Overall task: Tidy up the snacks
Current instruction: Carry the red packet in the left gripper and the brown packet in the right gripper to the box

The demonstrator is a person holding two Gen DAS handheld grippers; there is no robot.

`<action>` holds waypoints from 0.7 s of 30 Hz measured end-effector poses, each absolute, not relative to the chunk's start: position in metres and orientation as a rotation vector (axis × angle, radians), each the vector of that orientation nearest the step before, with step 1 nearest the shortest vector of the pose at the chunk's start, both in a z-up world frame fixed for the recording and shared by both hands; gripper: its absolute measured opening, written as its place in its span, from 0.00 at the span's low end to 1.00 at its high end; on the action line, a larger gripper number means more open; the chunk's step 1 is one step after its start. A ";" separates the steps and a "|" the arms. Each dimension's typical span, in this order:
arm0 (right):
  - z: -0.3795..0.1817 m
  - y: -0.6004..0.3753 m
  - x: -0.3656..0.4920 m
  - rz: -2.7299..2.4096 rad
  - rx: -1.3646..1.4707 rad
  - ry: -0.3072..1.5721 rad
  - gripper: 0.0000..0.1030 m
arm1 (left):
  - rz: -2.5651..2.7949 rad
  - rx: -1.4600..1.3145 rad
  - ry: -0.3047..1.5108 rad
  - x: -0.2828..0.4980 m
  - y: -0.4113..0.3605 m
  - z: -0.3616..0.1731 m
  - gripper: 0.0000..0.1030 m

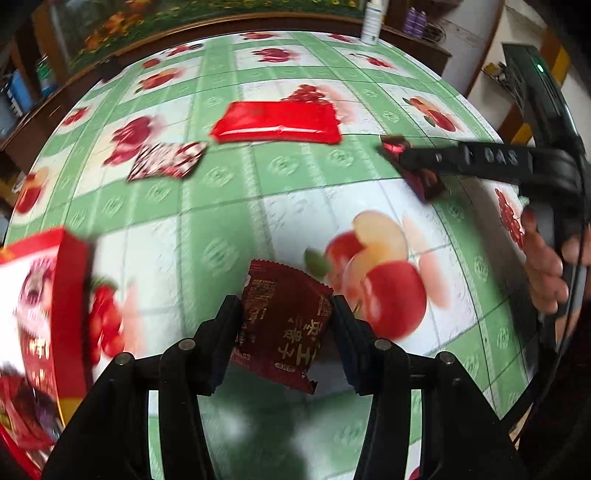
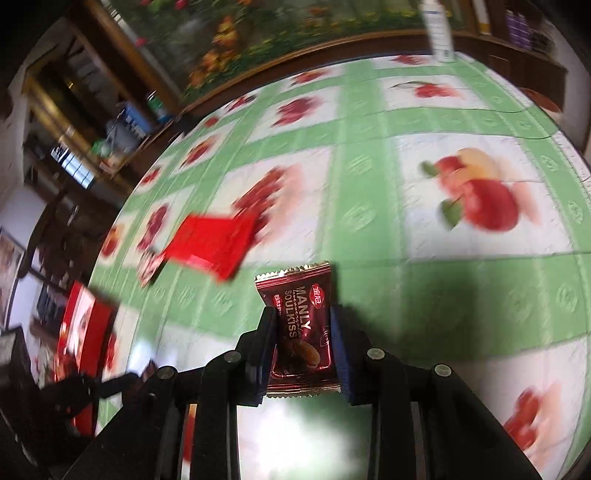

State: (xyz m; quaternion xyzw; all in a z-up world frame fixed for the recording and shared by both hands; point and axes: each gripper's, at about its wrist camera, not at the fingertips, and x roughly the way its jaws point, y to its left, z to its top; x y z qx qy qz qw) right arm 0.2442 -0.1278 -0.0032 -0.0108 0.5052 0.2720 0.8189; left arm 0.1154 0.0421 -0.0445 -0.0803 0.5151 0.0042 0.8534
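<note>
In the left wrist view my left gripper (image 1: pixel 286 312) is shut on a dark red snack packet (image 1: pixel 282 328) with gold characters, held above the tablecloth. To the right in that view, my right gripper (image 1: pixel 400 157), held by a hand (image 1: pixel 546 266), grips a small dark packet (image 1: pixel 424 181). The right wrist view shows that right gripper (image 2: pixel 304 317) shut on a maroon "Manly Soulkiss" packet (image 2: pixel 301 332). A bright red packet (image 1: pixel 277 118) (image 2: pixel 210 243) and a patterned packet (image 1: pixel 166 160) (image 2: pixel 149 267) lie on the table. A red snack box (image 1: pixel 44 314) (image 2: pixel 85 328) stands at the left.
The round table (image 1: pixel 221 221) wears a green-and-white fruit-print cloth. A white bottle (image 1: pixel 373 20) (image 2: pixel 439 29) stands at its far edge. Wooden shelves (image 2: pixel 74 122) and a flower picture (image 2: pixel 258 44) lie beyond. A blurred dark shape (image 2: pixel 81 391) beside the box looks like my left gripper.
</note>
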 end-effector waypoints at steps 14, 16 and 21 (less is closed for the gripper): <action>-0.012 -0.084 0.149 0.524 -0.453 0.984 0.39 | -0.032 -0.215 1.016 0.089 0.052 -0.046 0.47; -0.013 -0.081 0.145 0.506 -0.477 0.970 0.38 | -0.035 -0.202 1.016 0.086 0.050 -0.046 0.51; -0.012 -0.090 0.145 0.504 -0.422 0.970 0.32 | -0.047 -0.197 1.008 0.083 0.049 -0.046 0.52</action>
